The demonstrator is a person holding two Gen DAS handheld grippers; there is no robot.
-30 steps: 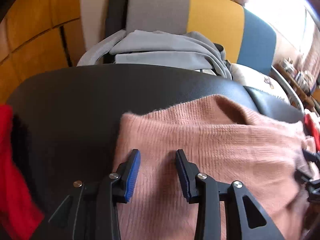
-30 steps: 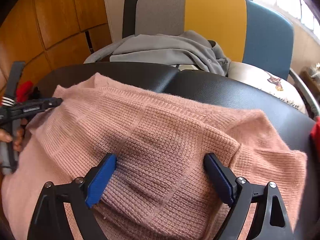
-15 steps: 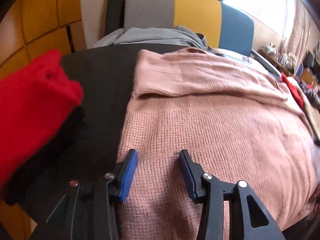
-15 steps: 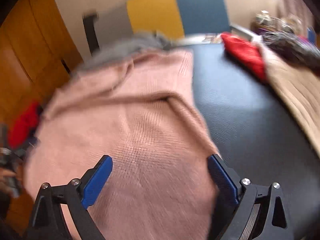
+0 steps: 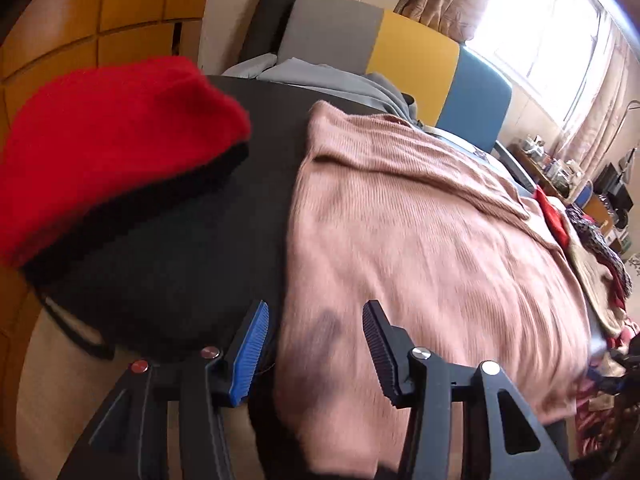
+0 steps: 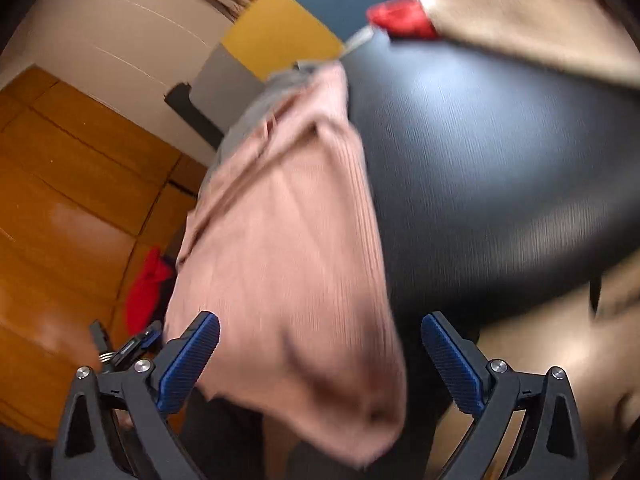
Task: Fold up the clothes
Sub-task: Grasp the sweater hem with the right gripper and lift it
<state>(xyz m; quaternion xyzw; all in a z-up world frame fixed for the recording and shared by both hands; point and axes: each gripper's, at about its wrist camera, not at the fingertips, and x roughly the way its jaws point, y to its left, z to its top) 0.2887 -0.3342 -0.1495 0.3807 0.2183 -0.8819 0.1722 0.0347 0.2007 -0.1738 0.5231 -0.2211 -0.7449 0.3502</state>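
Left gripper [image 5: 316, 344] and right gripper [image 6: 320, 360] both spread, jaws just opening, pink sweater [image 5: 420, 240] hem between, unpinched. Next: pinch both near corners evenly before folding far.

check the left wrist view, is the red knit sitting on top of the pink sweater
No, the red knit lies on a black garment left of the pink sweater, with bare black tabletop between them.

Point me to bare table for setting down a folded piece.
Bare black table right of the pink sweater, up to the tan garment. Narrow strip between sweater and red-and-black folded stack. Far right end is crowded with clothes.
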